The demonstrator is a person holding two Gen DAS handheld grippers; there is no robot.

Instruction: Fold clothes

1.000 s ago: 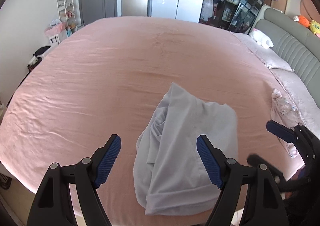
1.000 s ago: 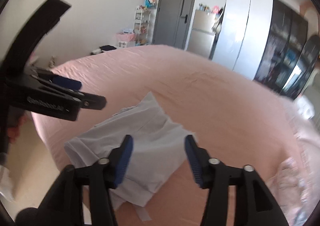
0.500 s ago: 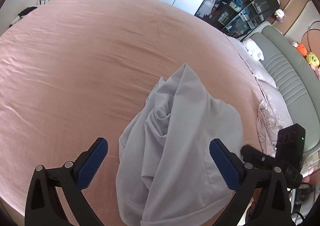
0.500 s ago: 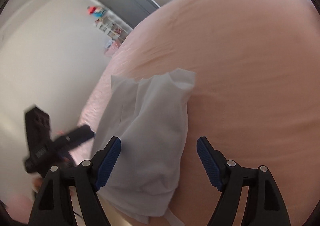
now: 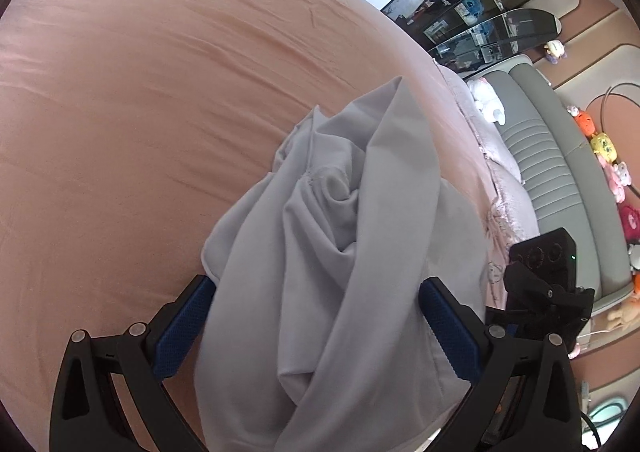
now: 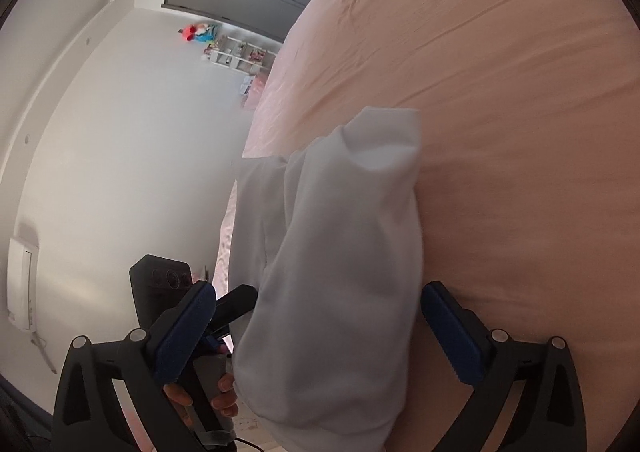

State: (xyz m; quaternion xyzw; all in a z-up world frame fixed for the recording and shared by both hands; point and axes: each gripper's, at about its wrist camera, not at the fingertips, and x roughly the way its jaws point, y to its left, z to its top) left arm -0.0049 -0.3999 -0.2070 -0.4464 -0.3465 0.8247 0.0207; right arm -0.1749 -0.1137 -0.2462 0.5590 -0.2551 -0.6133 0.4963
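Observation:
A pale grey garment (image 5: 340, 232) lies crumpled in folds on the pink bed sheet (image 5: 160, 92), near the bed's front edge. My left gripper (image 5: 316, 328) is open and tilted down over it, and the cloth fills the gap between its blue pads (image 5: 184, 328). In the right wrist view the same garment (image 6: 340, 252) bulges up from the sheet (image 6: 520, 92). My right gripper (image 6: 316, 332) is rolled sideways with its jaws opening, and the cloth lies between its blue pads (image 6: 448, 328). Neither pair of pads visibly pinches the cloth. A hand (image 6: 216, 396) holds the left tool.
A grey padded headboard (image 5: 560, 172) with plush toys (image 5: 604, 148) and pale pink pillows (image 5: 508, 188) lies to the right. A dark glass cabinet (image 5: 480, 12) stands behind. A grey door (image 6: 240, 0) and a small shelf (image 6: 240, 56) are past the bed's far side.
Both grippers have sunk closer to the garment and spread their fingers wider. The right gripper has rolled sideways. The cloth now fills the space between both pairs of fingers.

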